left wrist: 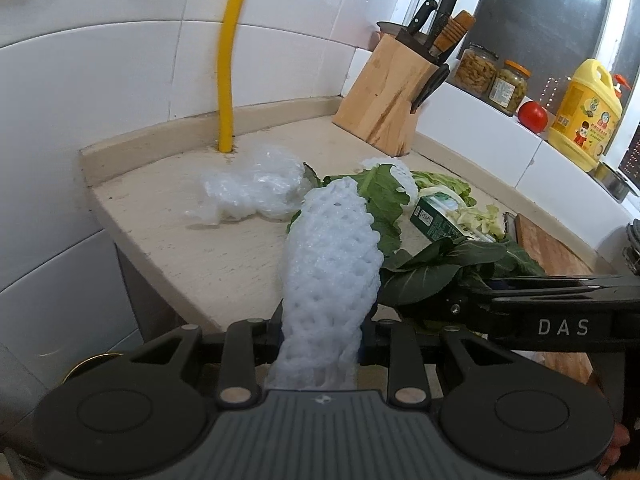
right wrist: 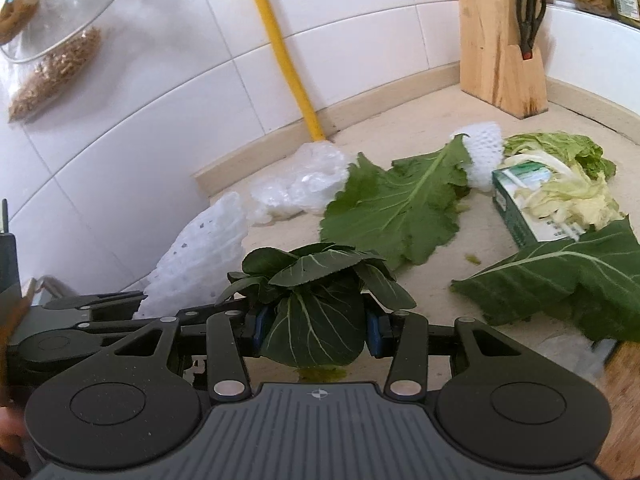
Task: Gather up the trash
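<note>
Left gripper [left wrist: 320, 330]: pads clamped on white foam fruit net [left wrist: 330, 252], which sticks forward and up out of the jaws, off the counter.
Right gripper [right wrist: 312, 330]: blue pads pinched on a dark green bok choy clump [right wrist: 316, 304], leaves fanned above the jaws, cut base hanging below.
Grippers to each other: side by side, left one's body seen just left of the right claw.
Step in hand: both pieces of trash grabbed and lifted clear, so carry-off stage, I judge.
Next move calls for: taking both loads to a bin, none in view; grips should hold till over it, then release.
Foam net texture: soft, springy mesh, squashes easily, light.
Bok choy texture: limp, veined, slippery leaves; could slide out.
Ahead of claws: beige speckled stone counter [right wrist: 400, 288].
Trash left, just beyond right claw: big flat green leaf [right wrist: 396, 208]; second leaf [right wrist: 568, 276] to the right.
Farther out: crumpled clear plastic wrap [right wrist: 300, 184], second foam net [right wrist: 482, 152], green carton [right wrist: 520, 208] under pale cabbage scraps [right wrist: 560, 192].
Far back: wooden knife block [right wrist: 500, 56], yellow pipe [right wrist: 280, 52], white tiles.
</note>
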`<action>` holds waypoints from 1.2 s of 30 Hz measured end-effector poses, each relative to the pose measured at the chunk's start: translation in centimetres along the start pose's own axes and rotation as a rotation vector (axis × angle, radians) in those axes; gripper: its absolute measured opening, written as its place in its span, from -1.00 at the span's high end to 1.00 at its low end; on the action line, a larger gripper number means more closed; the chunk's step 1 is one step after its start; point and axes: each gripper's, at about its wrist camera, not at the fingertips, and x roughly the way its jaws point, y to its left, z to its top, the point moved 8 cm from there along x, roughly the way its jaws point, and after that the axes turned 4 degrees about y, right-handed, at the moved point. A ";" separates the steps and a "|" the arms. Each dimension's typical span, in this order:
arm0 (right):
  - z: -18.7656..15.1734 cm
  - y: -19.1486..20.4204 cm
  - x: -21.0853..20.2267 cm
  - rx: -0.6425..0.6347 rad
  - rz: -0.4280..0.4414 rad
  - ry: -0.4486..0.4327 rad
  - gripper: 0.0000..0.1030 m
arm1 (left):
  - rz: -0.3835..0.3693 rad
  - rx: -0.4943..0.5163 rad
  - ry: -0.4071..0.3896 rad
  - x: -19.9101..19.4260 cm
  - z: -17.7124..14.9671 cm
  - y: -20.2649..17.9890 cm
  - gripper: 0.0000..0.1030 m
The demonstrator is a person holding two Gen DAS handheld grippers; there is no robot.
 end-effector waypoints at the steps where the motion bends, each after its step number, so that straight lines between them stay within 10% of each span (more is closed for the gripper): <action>1: -0.1 0.2 0.1 -0.001 0.001 0.001 -0.01 | 0.001 0.000 -0.003 -0.2 -0.1 0.1 0.54; 36: -1.7 10.1 3.8 -0.122 0.100 0.062 -0.01 | 0.126 -0.135 -0.053 -6.2 -3.6 7.9 0.55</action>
